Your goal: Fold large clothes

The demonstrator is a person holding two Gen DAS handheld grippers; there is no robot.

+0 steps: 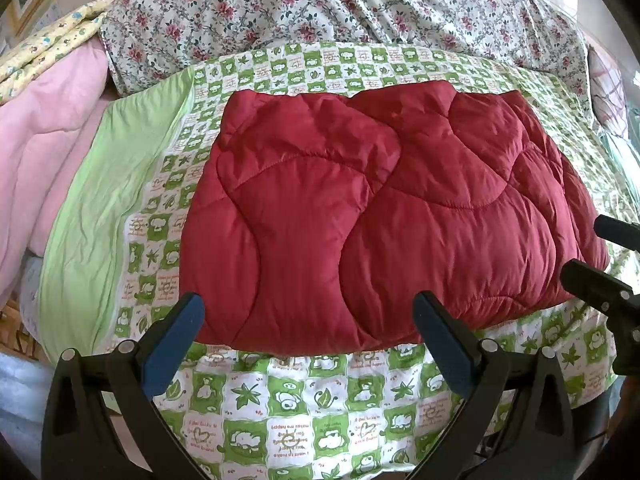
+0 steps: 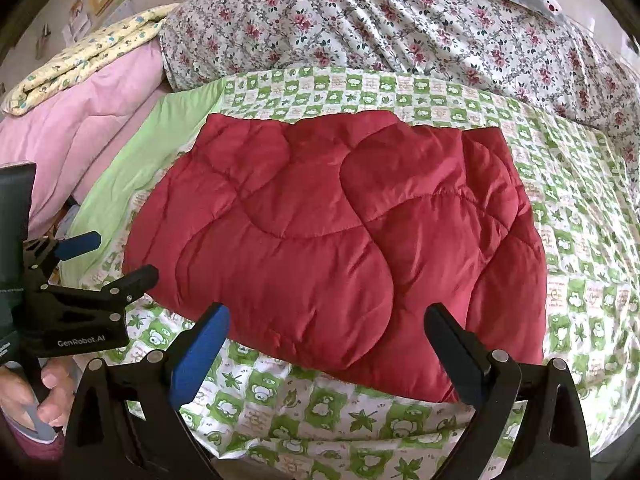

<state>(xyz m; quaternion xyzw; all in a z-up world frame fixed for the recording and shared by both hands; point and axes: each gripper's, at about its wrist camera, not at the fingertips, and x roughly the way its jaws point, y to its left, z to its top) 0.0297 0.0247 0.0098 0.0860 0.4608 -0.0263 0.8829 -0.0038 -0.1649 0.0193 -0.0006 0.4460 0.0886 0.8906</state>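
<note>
Green checked bedsheet [image 1: 304,420] under red quilted garment [image 1: 360,208]

- Quilted garment [image 1: 384,208], folded, lies on checked sheet [image 1: 304,412], about centre; sheet margin shows on all sides.
- Floral cover [image 1: 320,4] behind sheet, far side of bed.
- Padded quilt [image 1: 44,152] left of sheet, w/ thin blanket [image 1: 52,40] on top of it.
- L gripper [image 1: 308,312] & R gripper [image 2: 328,324] at near edge, fingers wide apart, just before garment's near hem; L beside R, to its left.
</note>
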